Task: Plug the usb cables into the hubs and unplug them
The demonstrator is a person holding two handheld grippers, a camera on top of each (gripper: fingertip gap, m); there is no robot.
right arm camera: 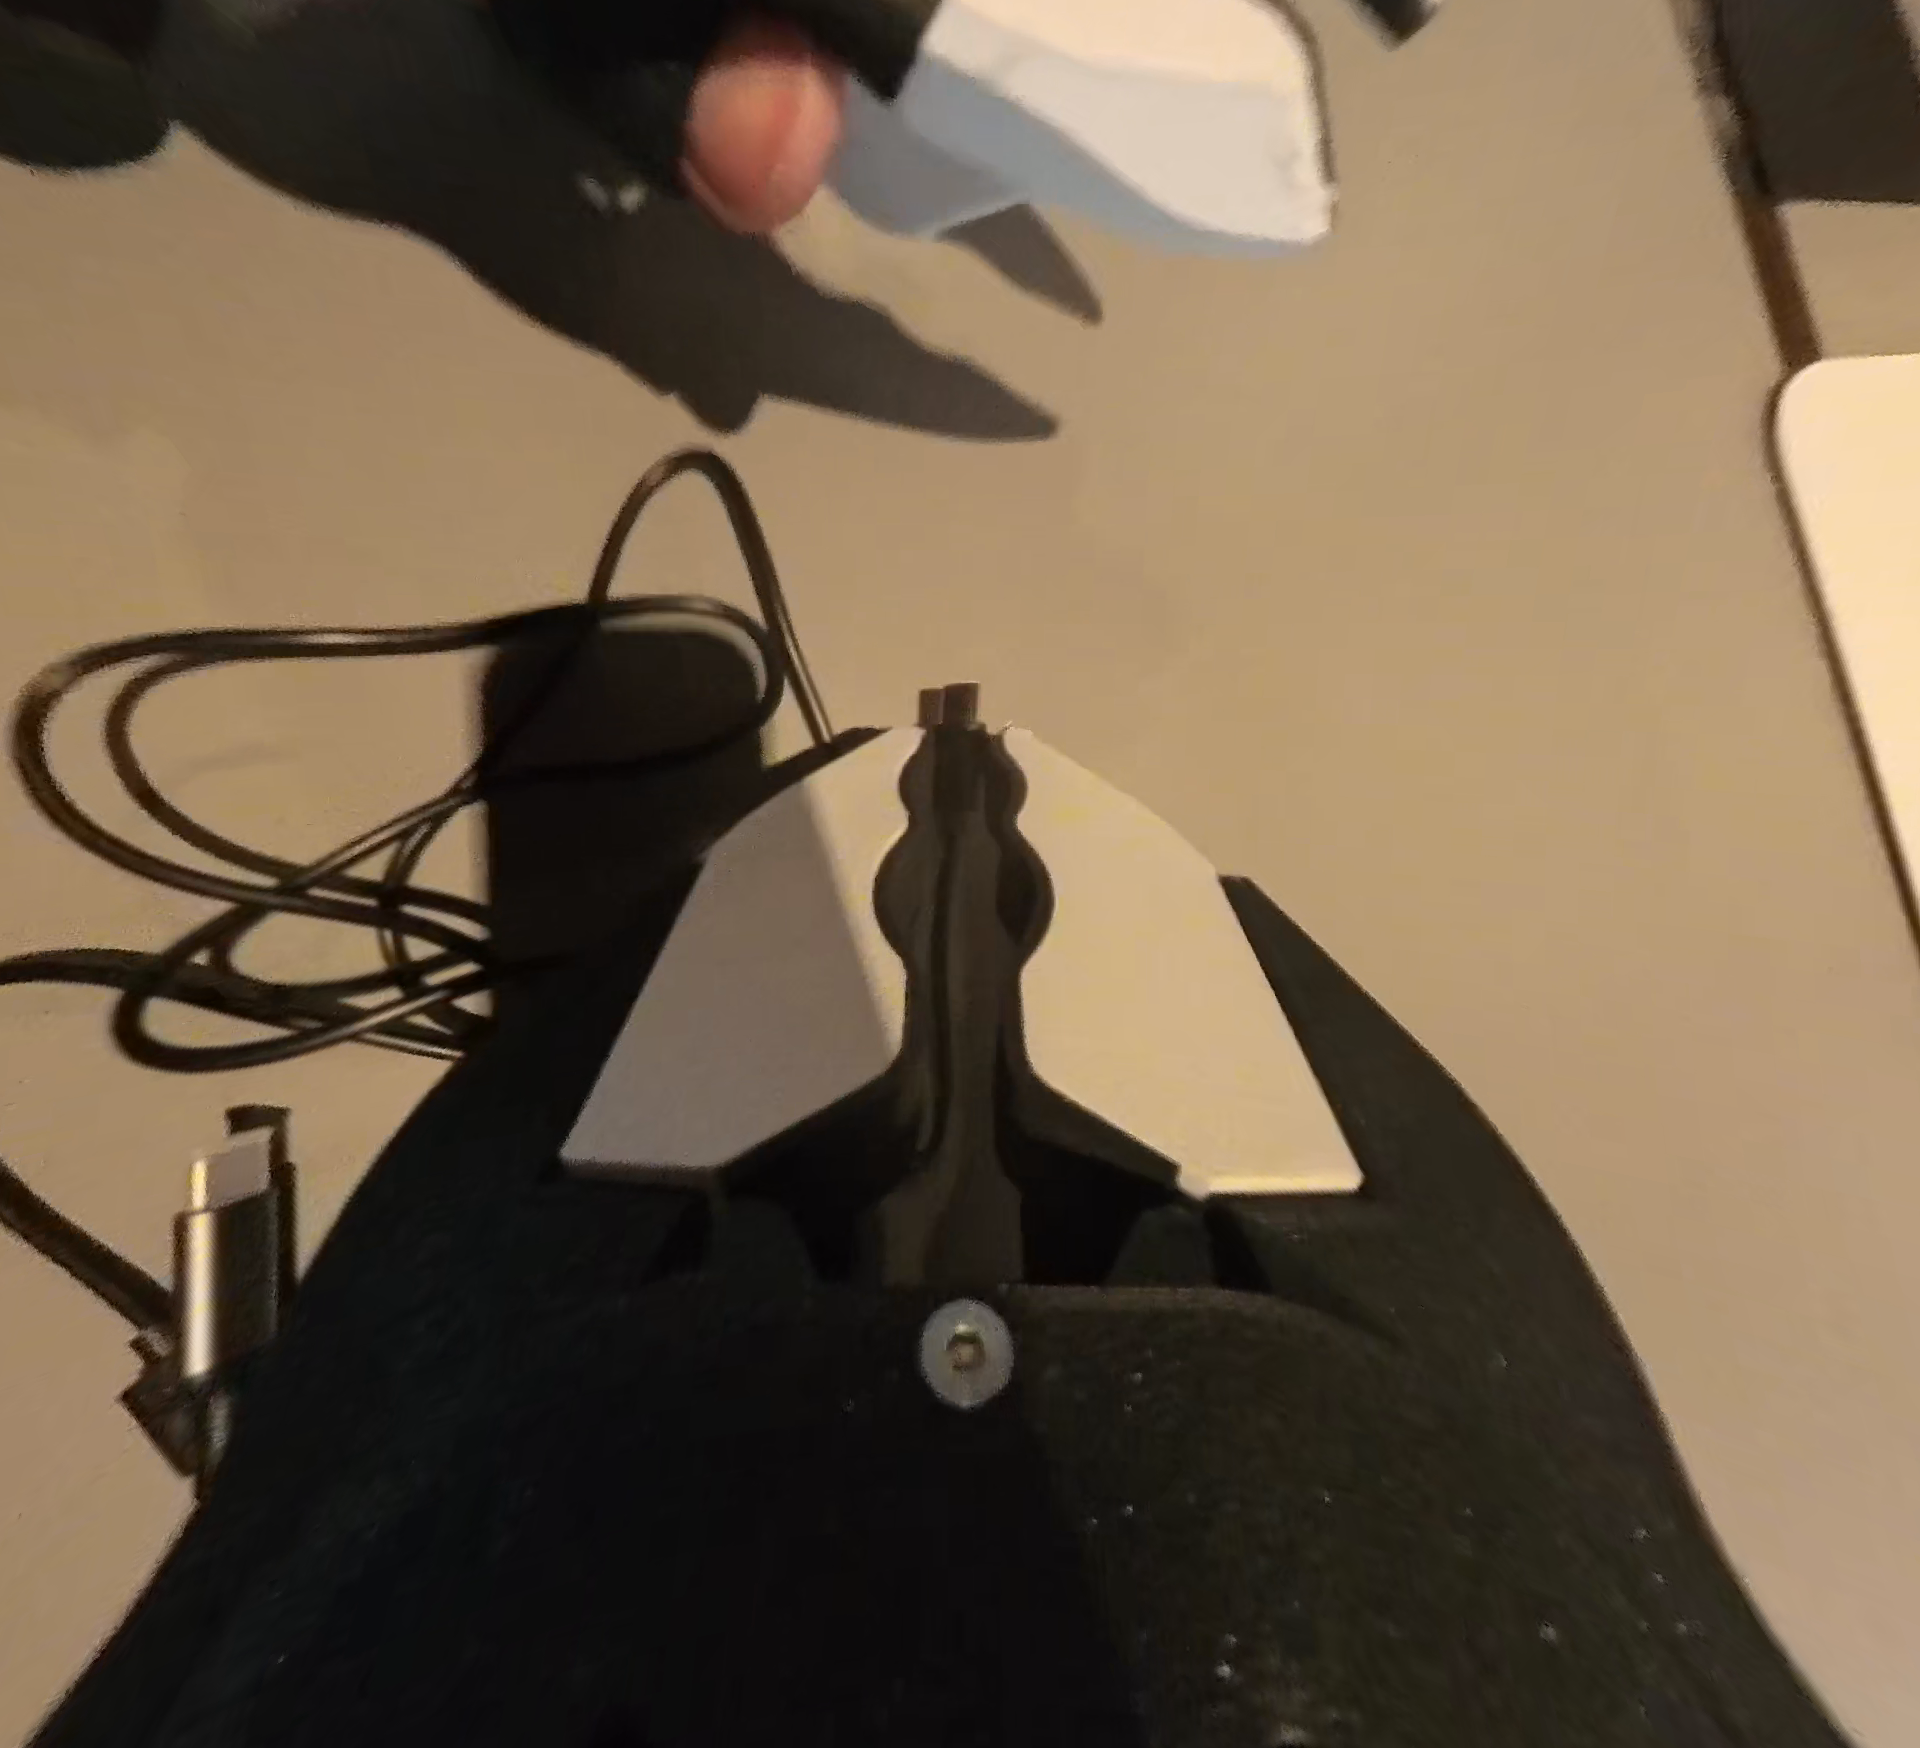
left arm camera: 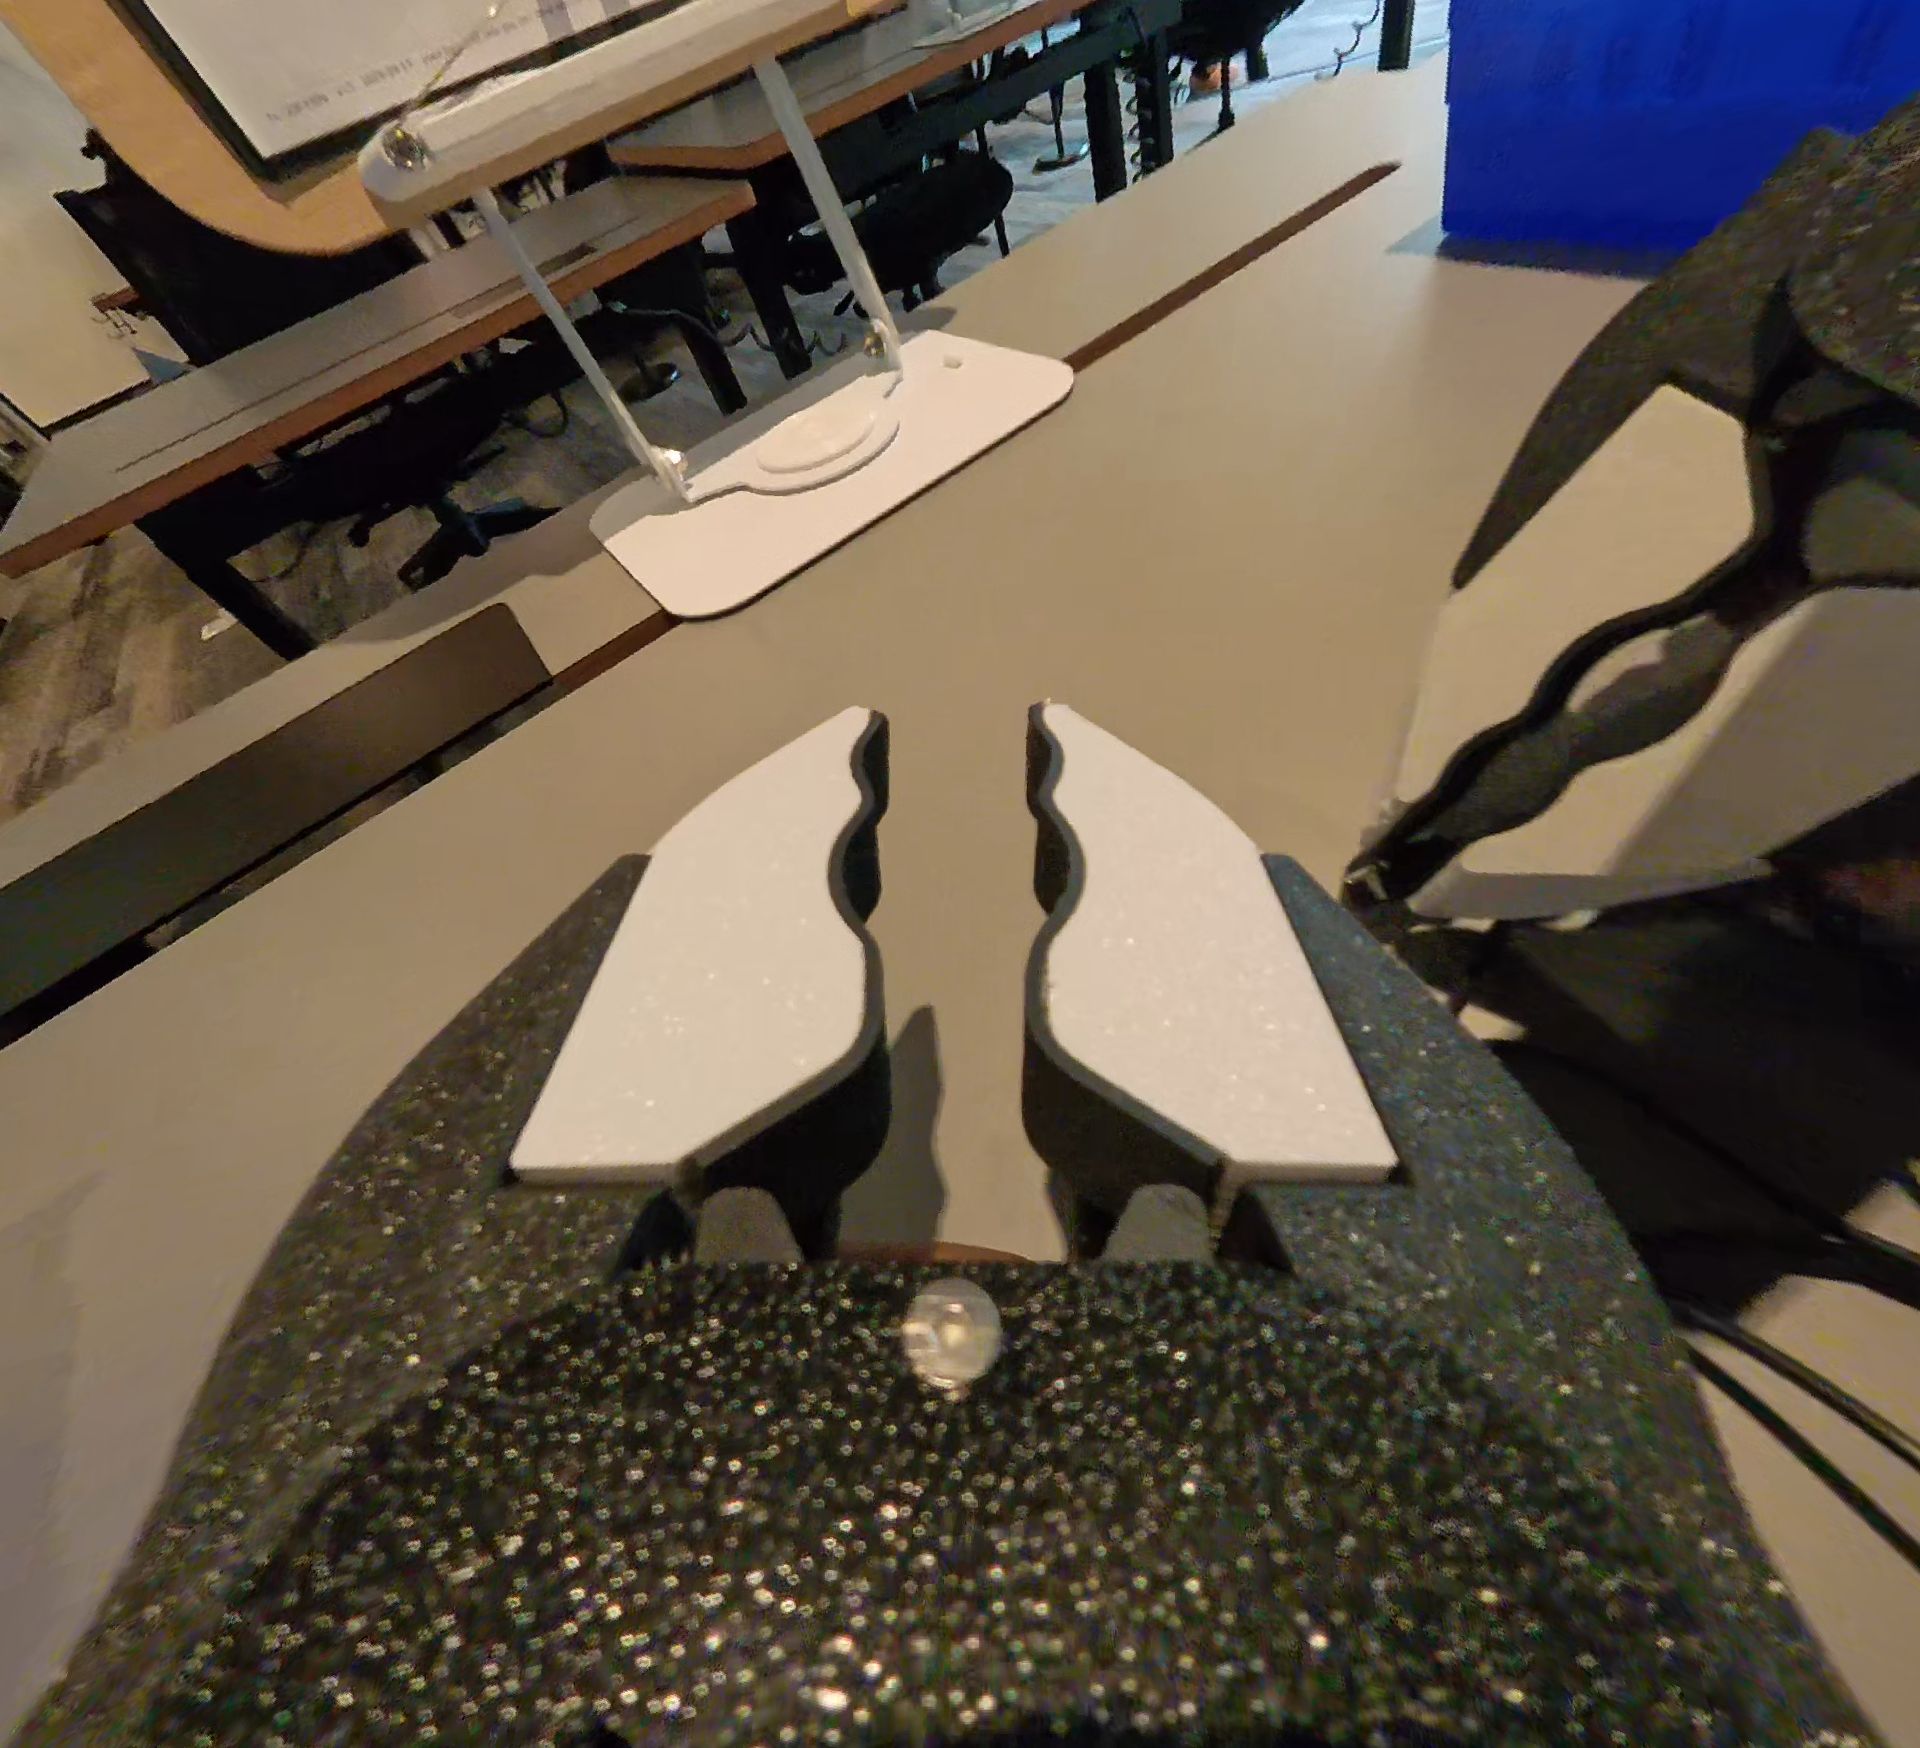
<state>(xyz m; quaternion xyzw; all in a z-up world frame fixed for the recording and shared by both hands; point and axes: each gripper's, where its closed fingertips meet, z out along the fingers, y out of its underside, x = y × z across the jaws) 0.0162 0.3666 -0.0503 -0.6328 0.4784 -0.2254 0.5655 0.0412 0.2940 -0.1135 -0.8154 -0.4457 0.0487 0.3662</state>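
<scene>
My right gripper (right arm camera: 956, 730) is shut on a thin black usb cable end (right arm camera: 954, 706), whose small dark tip sticks out past the fingertips above the tan table. The rest of the black cable (right arm camera: 260, 815) lies coiled to the left. A slim silver hub-like piece (right arm camera: 223, 1262) with a black lead lies at the lower left. My left gripper (left arm camera: 956, 742) is open and empty over the bare table. It also shows, blurred, at the top of the right wrist view (right arm camera: 1371, 109). The right gripper shows at the right of the left wrist view (left arm camera: 1382, 851).
A white stand (left arm camera: 831, 462) holding an instruction board stands ahead on the table; its base shows in the right wrist view (right arm camera: 1860, 659). A blue bin (left arm camera: 1683, 36) sits at the far right. A dark rounded shape (right arm camera: 623, 742) lies beside my right fingers.
</scene>
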